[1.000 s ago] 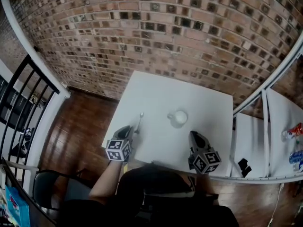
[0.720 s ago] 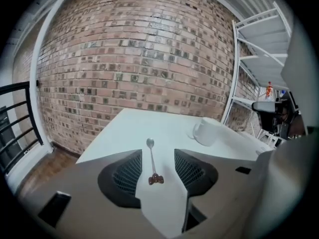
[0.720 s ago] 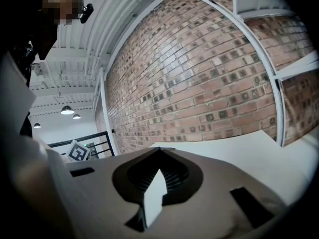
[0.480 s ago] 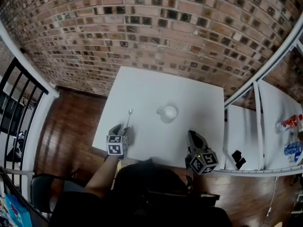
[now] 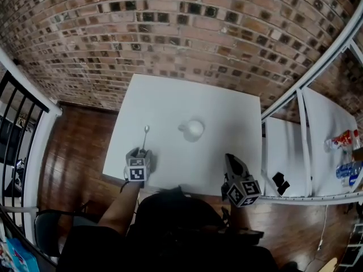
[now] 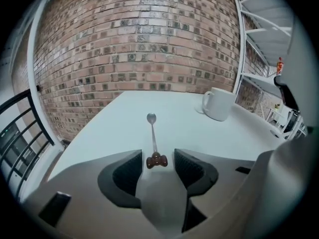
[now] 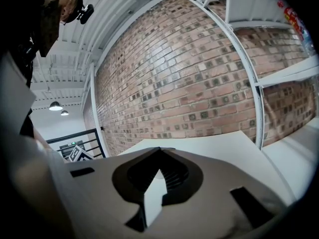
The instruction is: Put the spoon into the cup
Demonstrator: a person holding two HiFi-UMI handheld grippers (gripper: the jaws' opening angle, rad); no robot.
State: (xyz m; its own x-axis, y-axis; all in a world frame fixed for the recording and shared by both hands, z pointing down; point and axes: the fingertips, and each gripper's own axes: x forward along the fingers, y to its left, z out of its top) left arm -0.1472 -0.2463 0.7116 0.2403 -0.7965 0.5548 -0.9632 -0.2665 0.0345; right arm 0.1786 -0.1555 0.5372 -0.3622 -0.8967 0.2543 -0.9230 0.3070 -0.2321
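Left gripper view gives the clearest read, says the first observer; the left gripper (image 6: 156, 154) has its fingers (image 6: 128, 171) spread wide, and the brown knob at the end of the spoon (image 6: 152, 133) sits just between them, untouched by either pad; the spoon lies flat on the white worktop (image 6: 99, 128), bowl pointing away.

And the right gripper (image 7: 158, 173)? asks the second.

Its fingers are closed tip to tip on nothing, the first replies; it hangs by the worktop's near edge, well apart from the cup (image 6: 218, 103), which stands upright off to the right of the spoon, handle turned toward it.

So the step in hand looks like the pick-up, the second judges; what would make it clean?

Probably easing a little further along the thin stem, the first answers, so the pads close beyond the knob rather than on its rounded end; keeping the fingers low and square to the handle; then closing gently, since a flat spoon may skid or pivot if one pad arrives first.
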